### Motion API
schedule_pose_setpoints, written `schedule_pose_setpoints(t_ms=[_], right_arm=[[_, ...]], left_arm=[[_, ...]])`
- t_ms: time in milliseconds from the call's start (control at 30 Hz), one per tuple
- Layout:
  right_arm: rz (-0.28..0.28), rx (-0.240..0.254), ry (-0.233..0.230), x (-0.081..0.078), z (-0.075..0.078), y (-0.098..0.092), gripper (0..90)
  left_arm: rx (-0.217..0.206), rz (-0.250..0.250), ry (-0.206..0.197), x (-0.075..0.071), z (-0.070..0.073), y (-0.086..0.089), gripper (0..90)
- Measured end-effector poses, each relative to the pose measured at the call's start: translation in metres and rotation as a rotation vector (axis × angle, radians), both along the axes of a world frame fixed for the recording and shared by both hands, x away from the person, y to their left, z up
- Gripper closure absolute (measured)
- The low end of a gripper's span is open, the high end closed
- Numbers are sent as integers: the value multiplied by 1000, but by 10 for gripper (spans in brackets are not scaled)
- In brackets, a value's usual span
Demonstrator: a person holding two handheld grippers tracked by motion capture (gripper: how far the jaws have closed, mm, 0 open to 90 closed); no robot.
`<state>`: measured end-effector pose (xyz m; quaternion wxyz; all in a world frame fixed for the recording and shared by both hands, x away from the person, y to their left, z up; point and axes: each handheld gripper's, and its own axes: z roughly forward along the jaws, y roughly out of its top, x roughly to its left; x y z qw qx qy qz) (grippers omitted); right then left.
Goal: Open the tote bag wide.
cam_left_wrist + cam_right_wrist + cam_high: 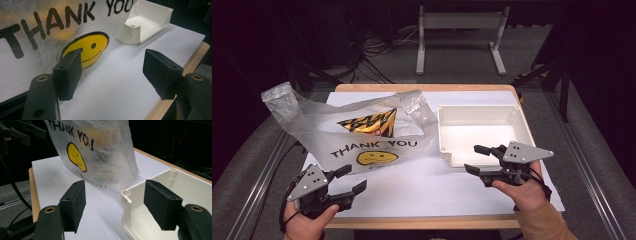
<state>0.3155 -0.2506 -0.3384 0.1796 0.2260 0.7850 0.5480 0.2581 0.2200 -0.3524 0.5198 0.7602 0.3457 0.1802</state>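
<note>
On the desk (422, 190), the bag (362, 135) looks light, limp, slippery; grab its handles. Left tongs (348, 181) and right tongs (476, 159) gape, empty.

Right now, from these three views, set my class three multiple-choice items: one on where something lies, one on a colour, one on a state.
1. Where does the white tray lie relative to the plastic bag in the high view?
A. to its right
B. to its left
C. on top of it

2. What colour is the smiley face printed on the bag?
A. red
B. yellow
C. green

3. How do the jaws of the left gripper and the right gripper stand?
A. both shut on the bag
B. one clamped on the tray
C. both open, holding nothing

Key: 1 A, the tray sits right of the bag. 2 B, the face is yellow under THANK YOU. 3 C, each gripper view shows only bare table or tray between the pads.
</note>
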Motion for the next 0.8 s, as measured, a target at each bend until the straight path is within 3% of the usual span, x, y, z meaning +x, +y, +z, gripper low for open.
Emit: schedule_pose_setpoints(t_ms=[300,467,633,733,800], right_arm=[[20,7,-9,5,7,10,313],[32,16,-23,9,11,17,288],[39,9,-25,11,12,26,274],[47,5,-25,11,11,30,273],[48,3,-29,11,11,32,272]], left_arm=[[8,11,-40,-9,14,11,318],[34,16,-30,-14,21,13,305],[85,82,5,-17,23,18,300],[91,113,8,-18,24,21,305],[97,167,0,-20,26,27,302]])
